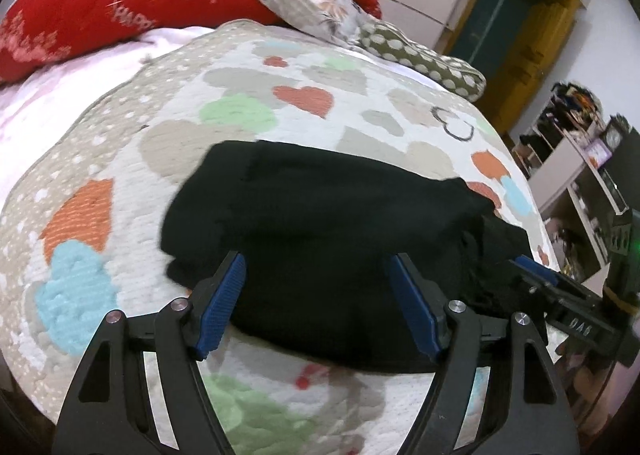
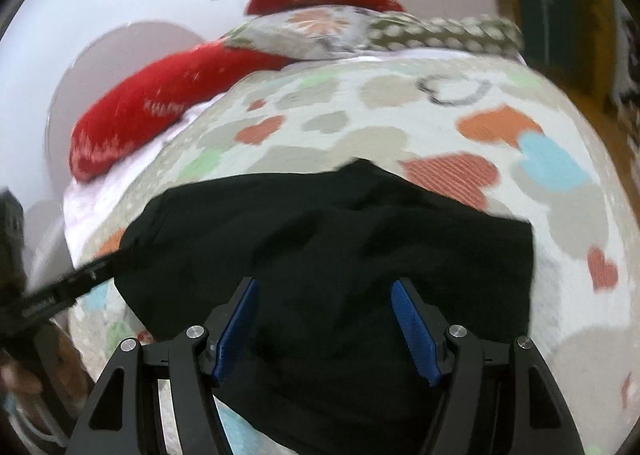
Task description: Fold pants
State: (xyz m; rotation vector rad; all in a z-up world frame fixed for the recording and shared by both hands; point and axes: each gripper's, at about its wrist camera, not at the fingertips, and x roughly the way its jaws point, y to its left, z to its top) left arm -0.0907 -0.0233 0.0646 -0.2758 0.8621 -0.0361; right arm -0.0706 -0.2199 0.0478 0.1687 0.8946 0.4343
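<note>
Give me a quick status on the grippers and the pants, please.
Left gripper open, right gripper open, neither gripping. Pants folded on the quilt. Nothing in the way.

Heart-print bed [image 1: 304,95] — black pants [image 1: 320,215], pillows [image 1: 100,7]

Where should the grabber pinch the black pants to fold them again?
Probably the near edge of the black pants, coming from the front. That edge faces the left gripper and lifts slightly off the blanket, so a finger could slide under. The middle lies flat, offering nothing to pinch.
</note>
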